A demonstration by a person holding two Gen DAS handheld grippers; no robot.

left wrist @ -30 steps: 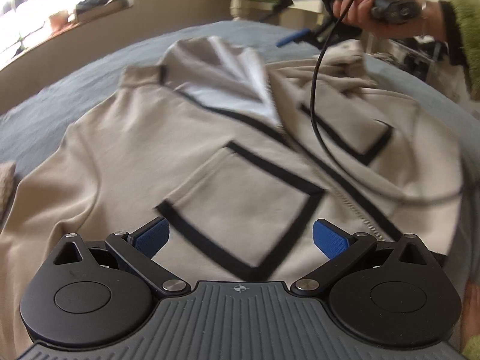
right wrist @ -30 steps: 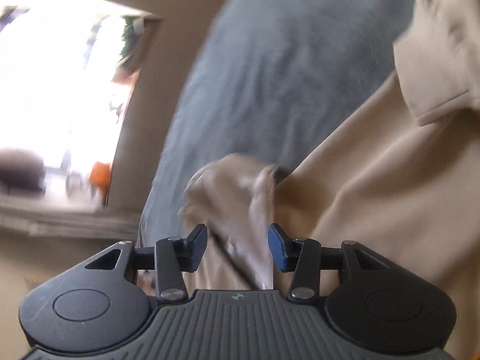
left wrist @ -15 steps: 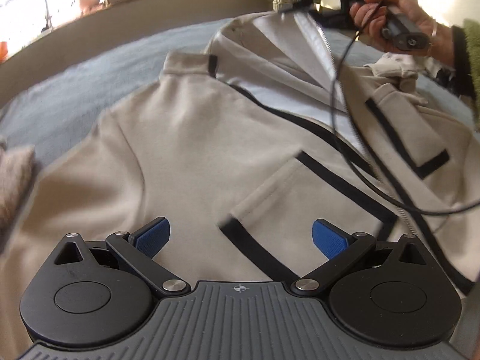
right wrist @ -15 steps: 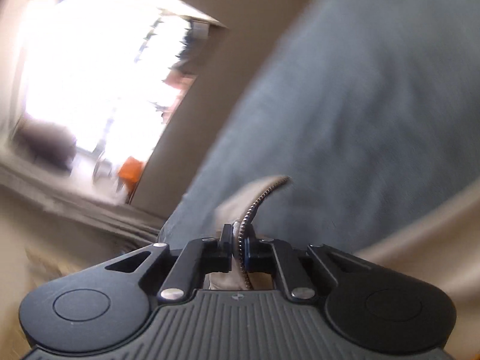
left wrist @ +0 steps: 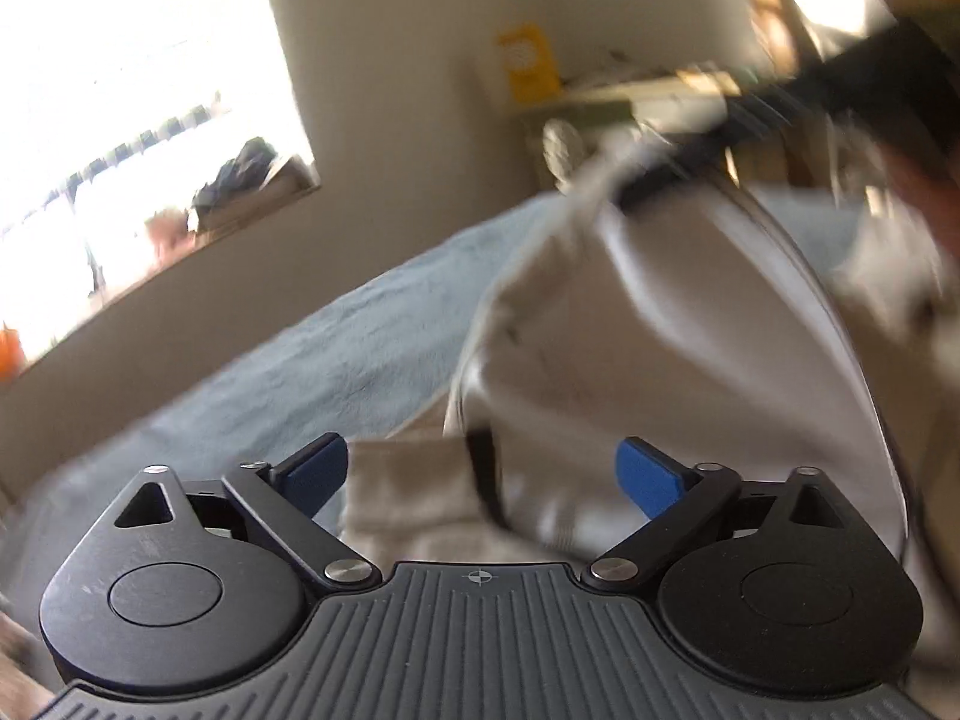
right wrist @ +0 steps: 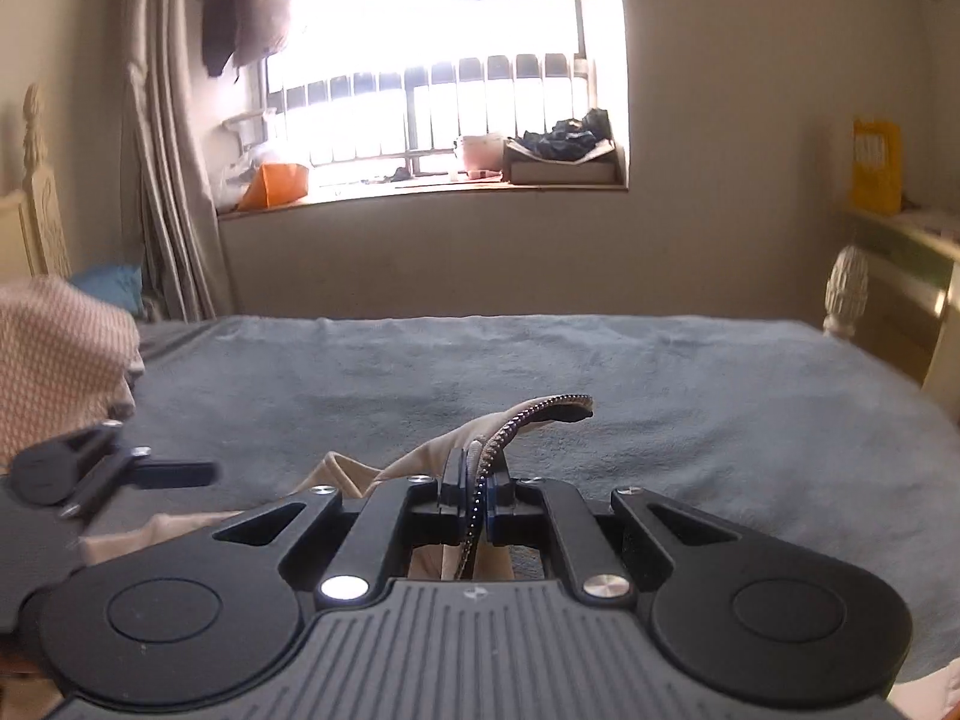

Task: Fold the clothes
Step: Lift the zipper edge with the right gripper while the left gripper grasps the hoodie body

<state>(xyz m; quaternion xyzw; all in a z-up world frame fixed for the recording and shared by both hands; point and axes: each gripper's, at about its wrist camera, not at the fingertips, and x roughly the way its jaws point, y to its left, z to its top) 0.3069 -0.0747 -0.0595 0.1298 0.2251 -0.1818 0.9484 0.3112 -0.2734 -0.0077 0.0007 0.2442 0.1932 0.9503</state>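
Fingers (right wrist: pixel 474 495) of our right gripper pinch the jacket (left wrist: pixel 630 324) by its zipper edge for folding, while the left fingers (left wrist: pixel 651 474) close toward its cuff above the bed (right wrist: pixel 660 372).

A home bedroom is shown. A bed w/ grey-blue blanket (right wrist: pixel 600 372) is seen, its carved bedpost (right wrist: pixel 846 288) at the right corner. A barred window (right wrist: pixel 444 78) is lit brightly, its sill (right wrist: pixel 420 189) cluttered w/ household bits. Beige curtains (right wrist: pixel 174 192) are hung at left; a shelf (right wrist: pixel 900 228) is set against the wall.
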